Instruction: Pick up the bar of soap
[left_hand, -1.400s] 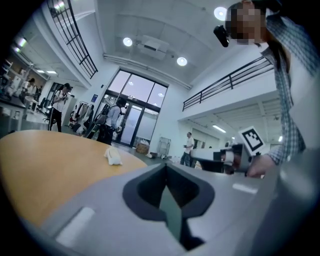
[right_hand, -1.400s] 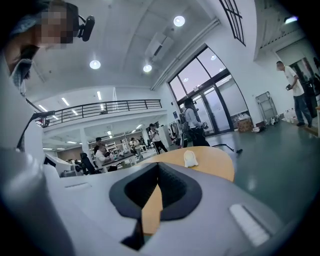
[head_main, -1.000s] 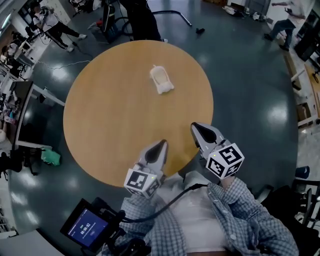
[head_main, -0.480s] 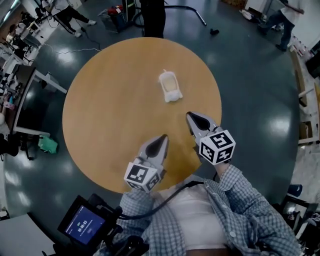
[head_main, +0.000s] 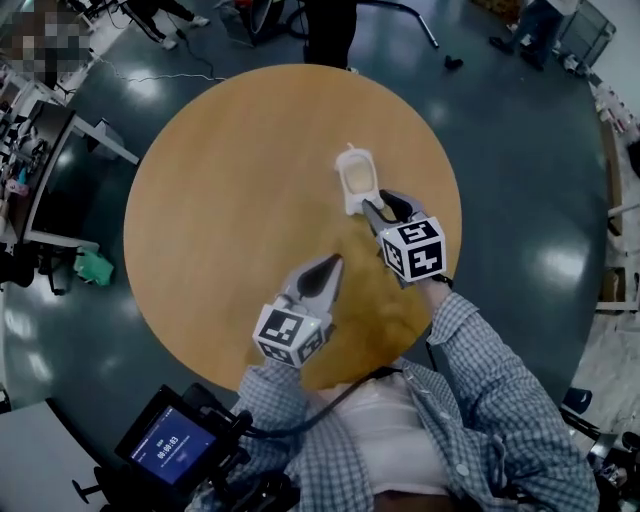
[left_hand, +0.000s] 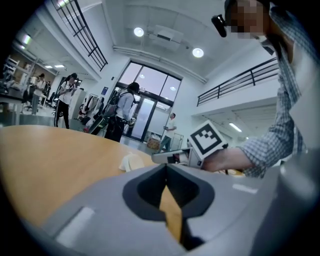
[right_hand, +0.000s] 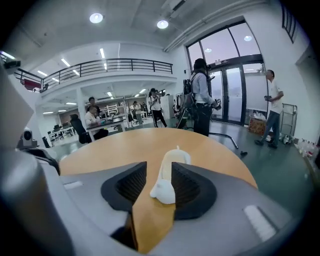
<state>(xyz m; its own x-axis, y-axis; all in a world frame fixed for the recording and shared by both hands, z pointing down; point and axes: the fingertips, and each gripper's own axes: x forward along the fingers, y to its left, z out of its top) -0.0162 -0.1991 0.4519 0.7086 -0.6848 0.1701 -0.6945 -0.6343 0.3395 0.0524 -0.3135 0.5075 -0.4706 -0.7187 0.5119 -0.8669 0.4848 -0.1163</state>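
Note:
A cream bar of soap (head_main: 358, 175) lies in a white dish (head_main: 352, 207) right of centre on the round wooden table (head_main: 230, 180). My right gripper (head_main: 378, 206) reaches the dish's near end. Its jaws have just been opening. In the right gripper view the dish's near end (right_hand: 162, 191) sits between the open jaws of the right gripper (right_hand: 159, 168), with the soap (right_hand: 172, 159) just beyond; the pads do not press on it. My left gripper (head_main: 332, 264) hovers over the table's near part, shut and empty (left_hand: 166, 167). Its view shows the dish (left_hand: 131, 162) and the right gripper's marker cube (left_hand: 207, 142).
Several people stand beyond the table's far edge (right_hand: 200, 95). A handheld screen (head_main: 168, 452) hangs at my lower left. A green object (head_main: 93, 266) lies on the floor left of the table, next to a desk (head_main: 55, 170).
My right gripper has moved forward across the table to the soap dish and its jaws now stand apart. The left gripper has shifted forward a little, still shut.

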